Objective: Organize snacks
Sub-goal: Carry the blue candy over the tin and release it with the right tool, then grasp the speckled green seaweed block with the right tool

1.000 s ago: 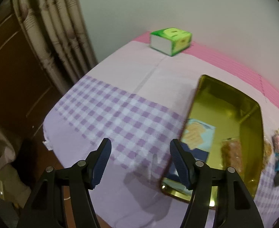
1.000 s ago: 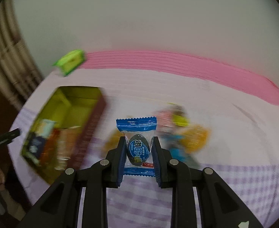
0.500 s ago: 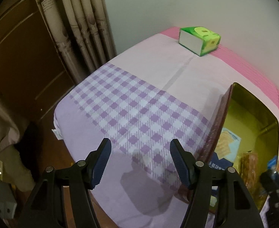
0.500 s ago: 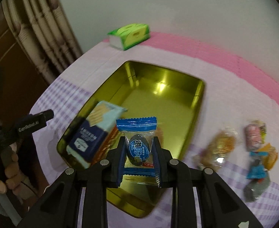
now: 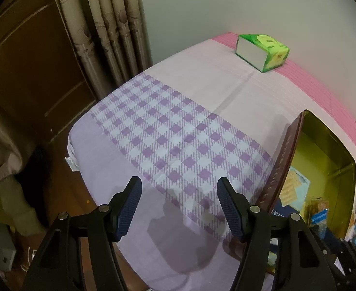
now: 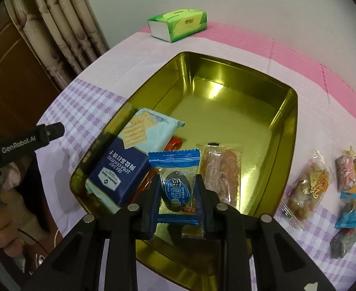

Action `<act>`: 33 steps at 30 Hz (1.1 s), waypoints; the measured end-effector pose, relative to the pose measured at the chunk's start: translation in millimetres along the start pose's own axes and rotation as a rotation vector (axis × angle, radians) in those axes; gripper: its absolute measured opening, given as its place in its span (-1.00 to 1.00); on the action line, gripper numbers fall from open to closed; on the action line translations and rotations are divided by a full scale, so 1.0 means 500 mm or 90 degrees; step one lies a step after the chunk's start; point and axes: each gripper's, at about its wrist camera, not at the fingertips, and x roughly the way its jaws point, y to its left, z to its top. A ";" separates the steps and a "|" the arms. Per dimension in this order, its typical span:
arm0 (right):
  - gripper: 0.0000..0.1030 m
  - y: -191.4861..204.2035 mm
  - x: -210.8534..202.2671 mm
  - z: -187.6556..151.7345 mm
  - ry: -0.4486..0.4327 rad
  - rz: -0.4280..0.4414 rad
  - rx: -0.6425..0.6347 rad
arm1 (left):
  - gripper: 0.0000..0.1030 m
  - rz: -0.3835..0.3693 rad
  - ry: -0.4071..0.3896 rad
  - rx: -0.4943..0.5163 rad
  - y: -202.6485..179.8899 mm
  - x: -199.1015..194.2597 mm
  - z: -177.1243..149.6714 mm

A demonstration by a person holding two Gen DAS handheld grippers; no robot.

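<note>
plainly blue-wrapped dark oval snack (image 6: 176, 192)

Shiny metal, crinkly plastic, soft cloth

The tin (image 6: 287, 126) is glossy gold metal, mirror-bright inside; within it the cracker pack (image 6: 129, 155) and blue snack packet (image 6: 176, 189) are slick plastic film. Beneath the tin lies a matt woven tablecloth (image 5: 178, 145); the gripper pads (image 5: 127, 208) look ribbed rubber.
</note>
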 end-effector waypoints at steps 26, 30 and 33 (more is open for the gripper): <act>-0.44 -0.043 -0.079 -0.015 -0.040 0.007 0.055 | 0.27 -0.005 -0.005 0.040 -0.025 -0.004 -0.008; -0.42 -0.107 -0.128 -0.034 -0.063 -0.030 0.090 | 0.27 -0.002 -0.008 0.047 -0.029 -0.007 -0.011; -0.38 -0.172 -0.155 -0.050 -0.065 -0.063 0.132 | 0.28 -0.001 -0.008 0.051 -0.031 -0.006 -0.012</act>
